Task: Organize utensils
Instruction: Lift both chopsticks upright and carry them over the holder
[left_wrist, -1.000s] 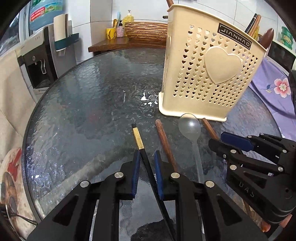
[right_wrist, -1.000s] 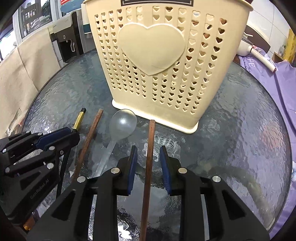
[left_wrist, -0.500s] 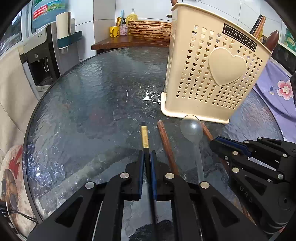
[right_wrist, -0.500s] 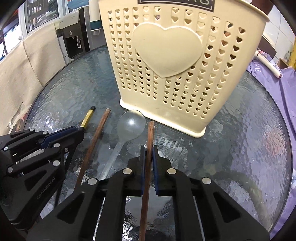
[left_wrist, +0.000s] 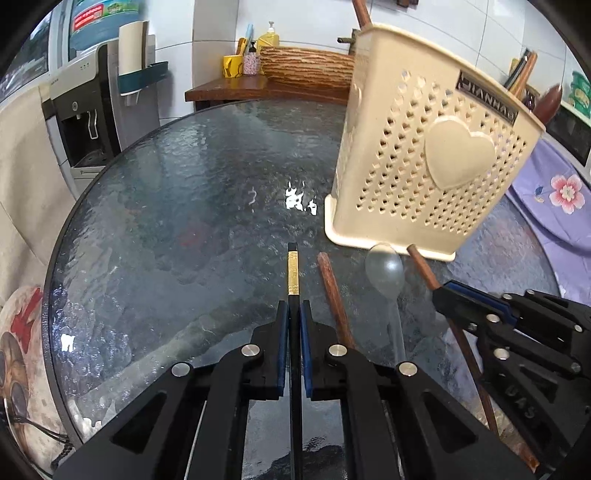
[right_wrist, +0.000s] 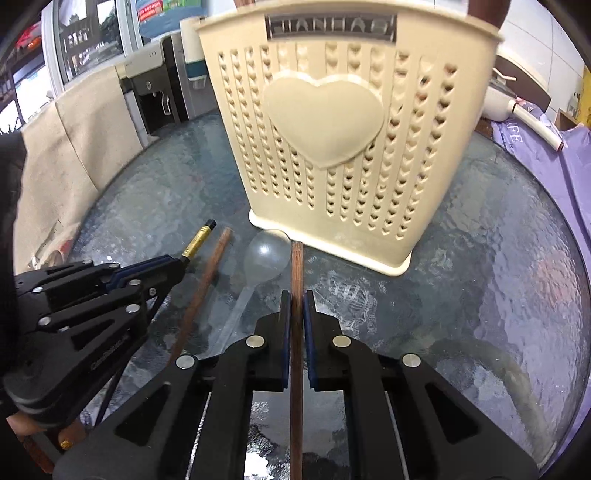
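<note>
Two grips: we see both grippers clamped, each on one stick, where a second ago both stood open astride them.
Left gripper (left_wrist: 294, 314): jaws closed on the black chopstick (left_wrist: 293, 271); blue pads press its shaft behind the gold band.
Right gripper (right_wrist: 296, 306): jaws closed on a brown wooden chopstick (right_wrist: 296, 266), pads tight on both sides.
Change: the two sets of jaws have drawn in from open to closed; the hands have barely shifted.
Meaning for the task: we judge the grasp step done for two utensils; lifting and dropping them into the holder remains.
Black chopstick, axis: long axis runs straight away from the left gripper, gold-banded end toward the far side of the worktop (left_wrist: 177, 206), left of the holder.
Held brown chopstick, axis: long axis points at the cream utensil holder (right_wrist: 332, 122); its far end lies just beside the holder's base.
Unheld items: a second brown chopstick (left_wrist: 332, 291) and a clear plastic spoon (left_wrist: 384, 267) lie between the two held sticks, roughly parallel, spoon bowl nearest the holder.
Holder: upright on the worktop, already carrying some utensils.
</note>
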